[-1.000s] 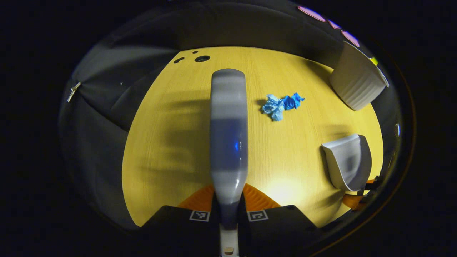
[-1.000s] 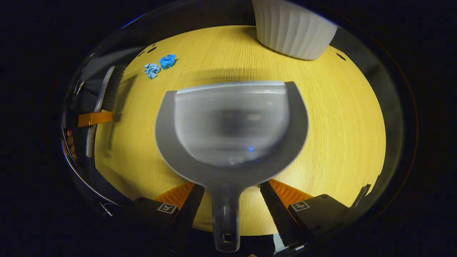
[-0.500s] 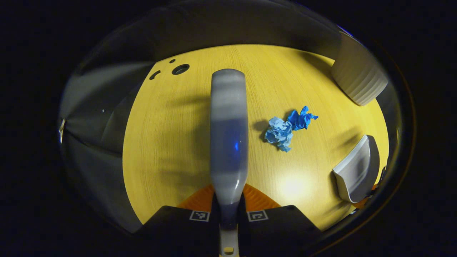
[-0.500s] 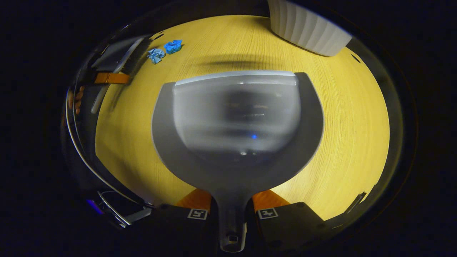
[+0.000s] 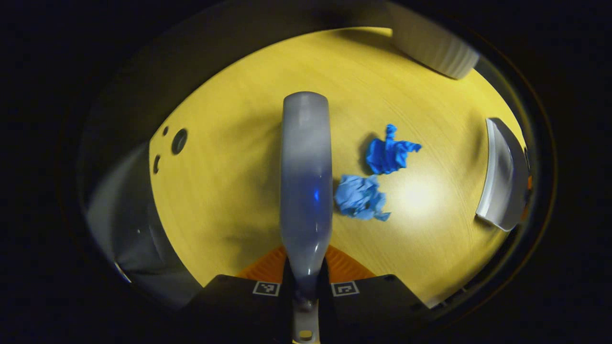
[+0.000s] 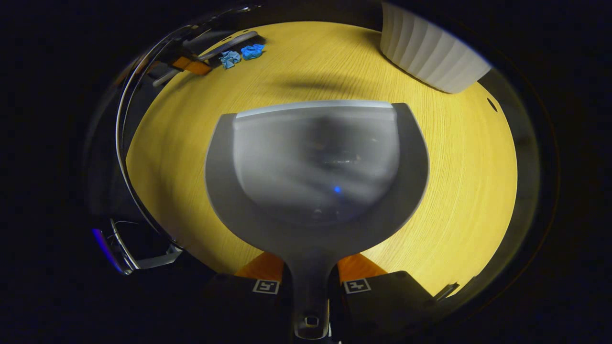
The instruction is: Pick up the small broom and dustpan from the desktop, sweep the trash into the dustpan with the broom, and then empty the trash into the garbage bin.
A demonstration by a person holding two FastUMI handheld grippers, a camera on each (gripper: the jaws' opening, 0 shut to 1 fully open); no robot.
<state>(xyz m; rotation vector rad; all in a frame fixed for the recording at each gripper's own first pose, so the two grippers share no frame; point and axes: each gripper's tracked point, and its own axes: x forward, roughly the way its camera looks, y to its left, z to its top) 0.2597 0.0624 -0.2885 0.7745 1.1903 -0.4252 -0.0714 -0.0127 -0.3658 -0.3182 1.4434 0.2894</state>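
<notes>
Gripping the handle of the small broom (image 5: 306, 177) between both fingers, the left gripper (image 5: 306, 282) has its jaws closed tight on the neck, so that the grey back of the broom runs straight up the middle of the left gripper view above the yellow desktop (image 5: 229, 200). Just right of the broom lie two pieces of trash, a crumpled pale blue wad (image 5: 359, 197) nearer and a darker blue wad (image 5: 389, 154) just beyond it, near each other; whether they touch cannot be told. At the right edge of that view stands the dustpan (image 5: 499, 174), well apart from the trash, and the ribbed white garbage bin (image 5: 437, 45) sits at the top right on the desktop. The right gripper (image 6: 310, 282) is likewise closed, both fingers pressing the dustpan's handle, with the grey pan spread wide ahead of it in the right gripper view. Farther off, at the upper left of that view, the broom and both wads appear small, beside an orange finger of the other gripper
</notes>
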